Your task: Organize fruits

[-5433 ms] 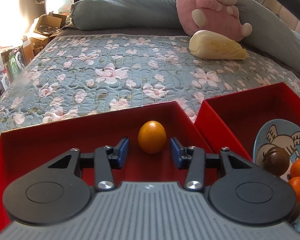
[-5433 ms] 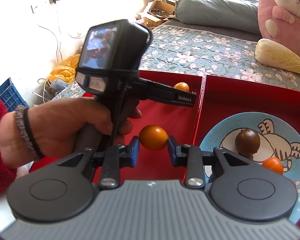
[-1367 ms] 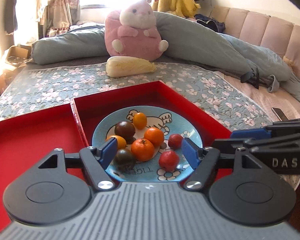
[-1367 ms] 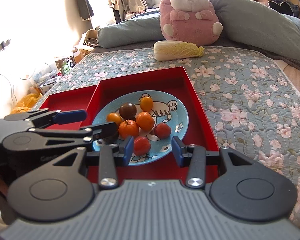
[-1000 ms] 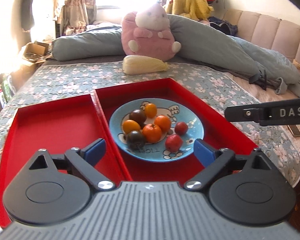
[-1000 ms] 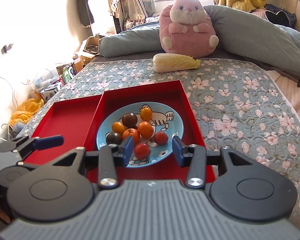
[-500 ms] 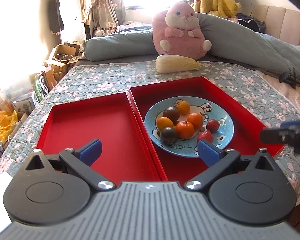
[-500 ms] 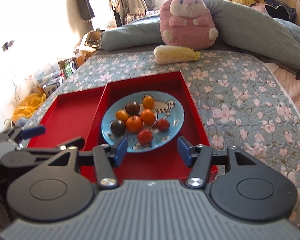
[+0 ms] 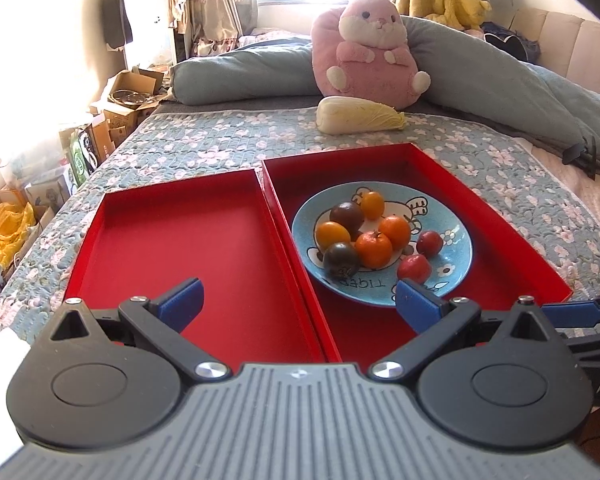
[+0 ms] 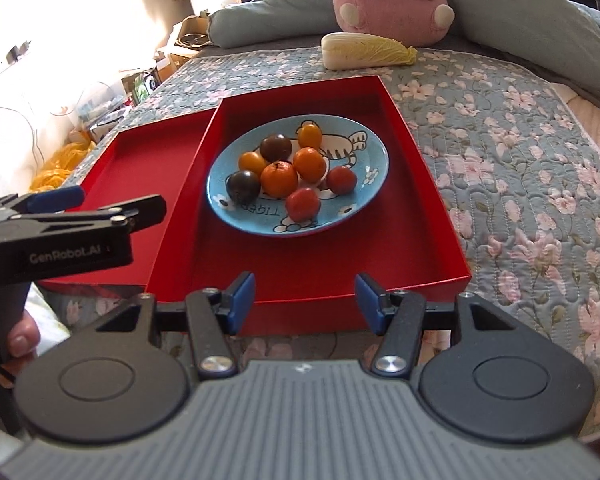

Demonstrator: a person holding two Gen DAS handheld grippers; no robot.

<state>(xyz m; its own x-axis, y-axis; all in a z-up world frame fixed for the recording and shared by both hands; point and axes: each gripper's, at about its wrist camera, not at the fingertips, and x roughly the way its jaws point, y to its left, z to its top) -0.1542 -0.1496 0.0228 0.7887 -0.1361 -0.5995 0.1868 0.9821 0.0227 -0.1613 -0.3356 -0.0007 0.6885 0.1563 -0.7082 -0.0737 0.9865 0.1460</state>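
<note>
A blue cartoon plate (image 9: pixel 456 256) (image 10: pixel 372 168) sits in the right red tray (image 9: pixel 520 248) (image 10: pixel 428 216). It holds several small fruits: orange tangerines (image 9: pixel 374 249) (image 10: pixel 279 178), dark plums (image 9: pixel 341 259) (image 10: pixel 243 186), red ones (image 9: pixel 414 269) (image 10: pixel 302 203). The left red tray (image 9: pixel 172 248) (image 10: pixel 140 168) is empty. My left gripper (image 9: pixel 298 300) is open and empty, held above the trays' near edge. My right gripper (image 10: pixel 305 300) is open and empty, just in front of the right tray. The left gripper's fingers (image 10: pixel 100 212) show at the left of the right wrist view.
The trays lie on a floral quilted bed (image 9: pixel 204 148) (image 10: pixel 520 168). A napa cabbage (image 9: pixel 358 120) (image 10: pixel 366 51) and a pink plush toy (image 9: pixel 370 64) lie behind them, with grey pillows. Cardboard boxes (image 9: pixel 128 108) stand left of the bed.
Both grippers have pulled back from the plate and opened wider. The two orange fruits from earlier are now on the plate, and the left tray is empty.
</note>
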